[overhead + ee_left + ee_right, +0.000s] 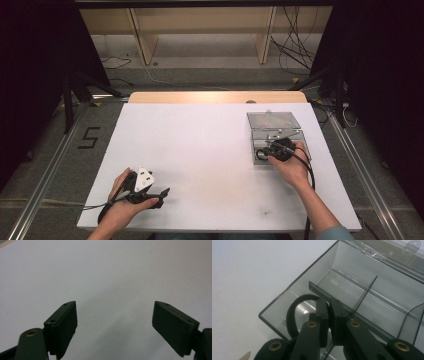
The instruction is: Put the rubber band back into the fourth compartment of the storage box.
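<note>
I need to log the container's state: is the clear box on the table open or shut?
Open: the clear box has its lid swung back flat, and the right claw reaches inside.

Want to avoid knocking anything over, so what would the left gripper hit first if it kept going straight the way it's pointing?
Probably just the white table. The left gripper has its jaws open with nothing between them, and bare tabletop lies ahead; the clear box sits off by the other hand.
</note>
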